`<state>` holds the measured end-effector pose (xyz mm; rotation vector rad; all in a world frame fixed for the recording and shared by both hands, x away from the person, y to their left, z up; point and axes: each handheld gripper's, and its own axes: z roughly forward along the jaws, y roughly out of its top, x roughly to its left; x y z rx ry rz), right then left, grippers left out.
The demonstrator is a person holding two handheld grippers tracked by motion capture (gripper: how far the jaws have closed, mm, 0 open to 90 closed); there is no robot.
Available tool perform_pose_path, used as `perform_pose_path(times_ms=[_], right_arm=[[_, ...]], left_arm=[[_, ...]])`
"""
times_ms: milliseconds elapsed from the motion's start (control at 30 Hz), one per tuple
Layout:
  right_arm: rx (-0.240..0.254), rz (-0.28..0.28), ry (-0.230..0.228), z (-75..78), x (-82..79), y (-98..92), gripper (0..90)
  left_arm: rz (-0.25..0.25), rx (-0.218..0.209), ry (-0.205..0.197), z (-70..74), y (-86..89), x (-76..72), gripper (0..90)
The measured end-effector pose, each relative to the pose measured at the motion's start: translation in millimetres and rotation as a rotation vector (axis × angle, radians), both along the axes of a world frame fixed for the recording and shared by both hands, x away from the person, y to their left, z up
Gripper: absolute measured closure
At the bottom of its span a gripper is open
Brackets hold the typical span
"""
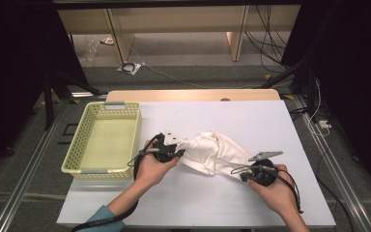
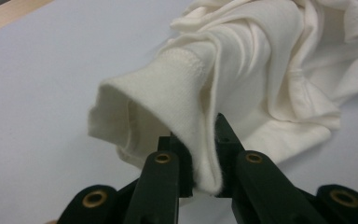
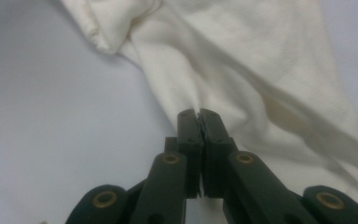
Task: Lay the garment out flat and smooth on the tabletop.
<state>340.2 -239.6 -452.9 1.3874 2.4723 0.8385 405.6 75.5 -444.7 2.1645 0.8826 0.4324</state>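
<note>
Both forearms come in from the bottom edge of the high view, cut off there, the left one in a teal sleeve (image 1: 98,218). Fabric hides the pad faces in each gripper view. The left gripper (image 1: 178,151), held low over the table (image 1: 251,116) just right of the yellow-green basket (image 1: 102,140), has its jaws clamped on a thick ribbed hem of the white garment (image 1: 212,152); in the left gripper view that hem (image 2: 186,107) opens like a cuff, with its inside in shadow. The garment lies bunched between the two hands near the middle of the white table, its folds hard to read. Bare tabletop stretches beyond it to the far wooden edge and to the right edge. The right gripper (image 1: 241,175) points left, with its grey plate on top, and its jaws are pressed together on a thin edge of the cloth (image 3: 261,79).
</note>
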Motion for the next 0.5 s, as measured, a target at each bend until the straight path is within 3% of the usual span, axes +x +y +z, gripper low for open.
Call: perform_pose_path(times_ms=[200, 433, 500], right_arm=[[0.008, 0.089, 0.036, -2.2, -27.0, 16.7, 88.7], [0.0, 0.199, 0.097, -0.9, -38.7, 40.1, 88.1], [0.022, 0.196, 0.062, 3.9, -36.1, 40.9, 82.0]], left_arm=[[-0.001, 0.013, 0.007, -2.5, 2.6, -1.2, 81.8], [-0.006, 0.023, 0.007, -0.9, 5.9, -1.6, 80.1], [-0.009, 0.029, 0.002, -0.9, 6.0, -2.4, 79.6]])
